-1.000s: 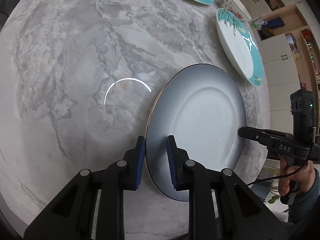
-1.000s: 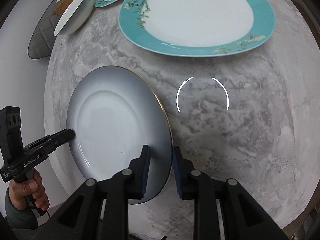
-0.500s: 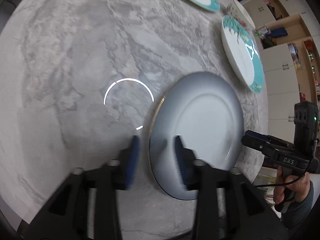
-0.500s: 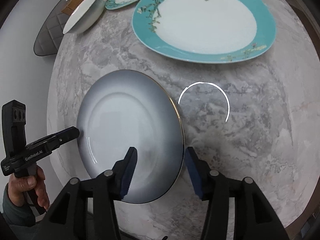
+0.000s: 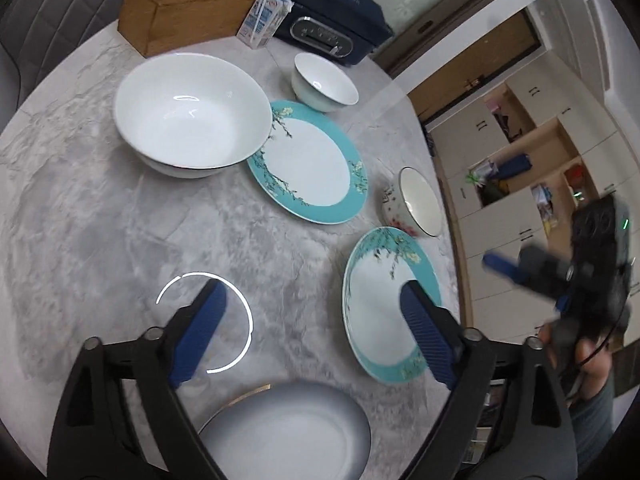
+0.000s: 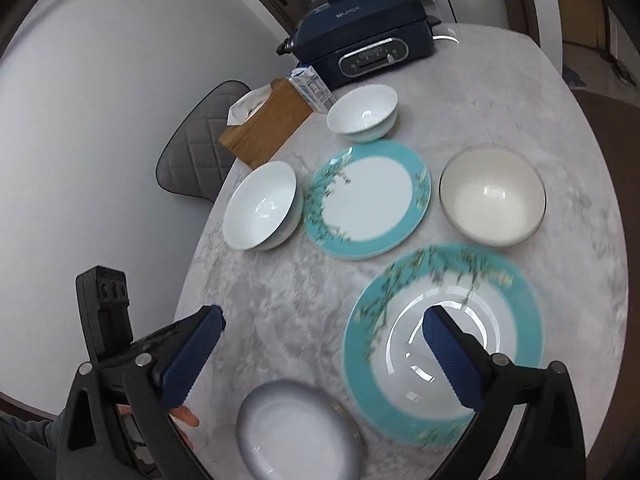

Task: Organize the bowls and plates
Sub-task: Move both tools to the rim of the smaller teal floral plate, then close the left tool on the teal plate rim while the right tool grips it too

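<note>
Both grippers hang above the marble surface (image 5: 100,216) with their jaws spread wide and nothing between them. The left gripper (image 5: 312,332) is over the near edge, and the grey plate (image 5: 288,432) lies flat on the surface just below it, at the near side. The right gripper (image 6: 320,352) is likewise over the near side, with the same grey plate (image 6: 296,432) under it.

To the right of the grey plate lies a teal plate (image 5: 384,312), and a second teal plate (image 5: 312,168) lies farther in, near the middle. A big white bowl (image 5: 188,112) stands to the left of that second plate, its rim overlapping the plate's edge in the left view. A small white bowl (image 5: 324,84) stands beyond, and a floral bowl (image 5: 416,204) stands at the right edge between the two teal plates.

At the far side stand a tissue box (image 5: 180,12), a carton (image 5: 264,20) and a dark blue cooker (image 5: 332,12).
</note>
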